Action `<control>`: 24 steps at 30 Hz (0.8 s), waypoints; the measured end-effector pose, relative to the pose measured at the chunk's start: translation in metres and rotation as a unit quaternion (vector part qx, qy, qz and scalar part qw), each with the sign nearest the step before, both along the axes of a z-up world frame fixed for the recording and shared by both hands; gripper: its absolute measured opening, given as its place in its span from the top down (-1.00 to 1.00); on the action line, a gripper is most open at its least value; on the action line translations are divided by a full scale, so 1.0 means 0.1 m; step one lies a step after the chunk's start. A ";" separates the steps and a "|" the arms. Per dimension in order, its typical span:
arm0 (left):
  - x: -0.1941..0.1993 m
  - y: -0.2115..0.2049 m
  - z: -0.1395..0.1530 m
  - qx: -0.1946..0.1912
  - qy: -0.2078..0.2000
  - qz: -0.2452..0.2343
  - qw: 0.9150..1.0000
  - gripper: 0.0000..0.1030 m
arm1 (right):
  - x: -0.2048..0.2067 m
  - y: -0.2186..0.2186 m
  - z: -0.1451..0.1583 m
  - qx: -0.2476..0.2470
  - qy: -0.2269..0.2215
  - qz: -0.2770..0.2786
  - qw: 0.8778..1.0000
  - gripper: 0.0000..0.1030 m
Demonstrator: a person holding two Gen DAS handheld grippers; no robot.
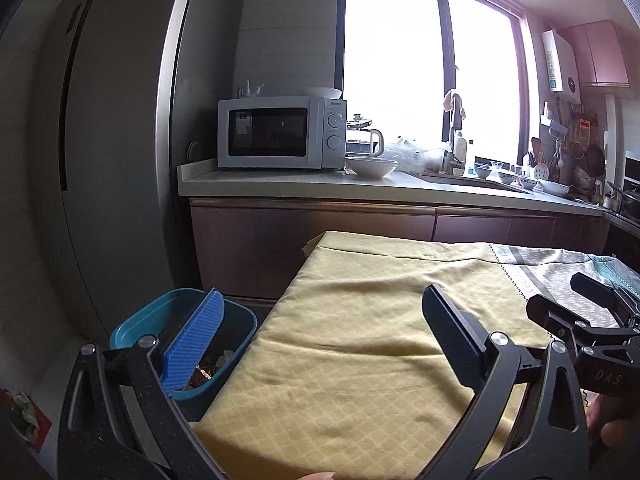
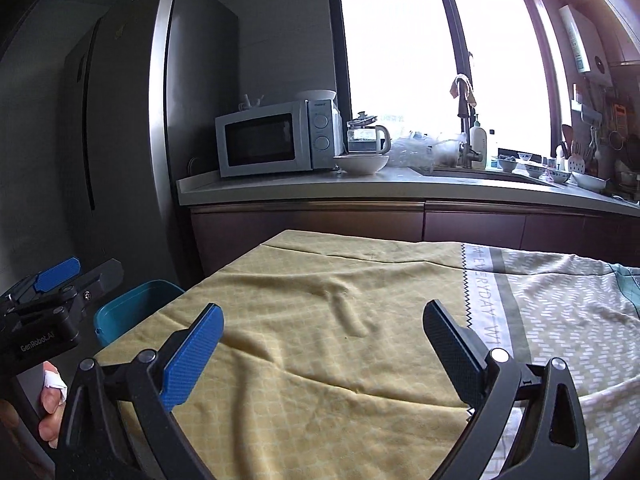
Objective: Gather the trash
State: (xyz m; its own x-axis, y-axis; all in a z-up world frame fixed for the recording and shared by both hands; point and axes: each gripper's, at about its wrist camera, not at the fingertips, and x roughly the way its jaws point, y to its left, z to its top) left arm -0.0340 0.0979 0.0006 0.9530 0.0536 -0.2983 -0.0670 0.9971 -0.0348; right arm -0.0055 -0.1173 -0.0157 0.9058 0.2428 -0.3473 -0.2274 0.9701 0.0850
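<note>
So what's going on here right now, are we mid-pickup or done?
Nothing is being carried. The left gripper and right gripper both hang open and empty over the yellow tablecloth, which shows no loose trash in either view. The teal bin sits on the floor off the table's left edge, with scraps already inside. It looks like a pause between pickups, or the end.

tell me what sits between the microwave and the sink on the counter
A white bowl sits at the front, a glass kettle stands behind it, and crumpled clear plastic lies just before the sink. The right wrist view shows it best, right of the microwave.
</note>
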 end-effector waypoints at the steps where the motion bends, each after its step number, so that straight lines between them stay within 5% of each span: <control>1: -0.01 -0.02 0.00 0.001 -0.001 -0.001 1.000 -0.89 | -0.02 -0.02 0.00 0.001 0.000 -0.002 1.000 -0.87; 24: -0.04 -0.11 0.02 0.009 -0.007 -0.005 1.000 -0.89 | -0.13 -0.16 0.02 0.001 -0.018 -0.026 1.000 -0.87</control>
State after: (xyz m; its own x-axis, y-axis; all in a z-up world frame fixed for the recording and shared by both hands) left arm -0.0378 0.0873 0.0030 0.9578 0.0488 -0.2831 -0.0562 0.9983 -0.0182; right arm -0.0187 -0.1333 -0.0132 0.9289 0.1954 -0.3145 -0.1794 0.9806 0.0794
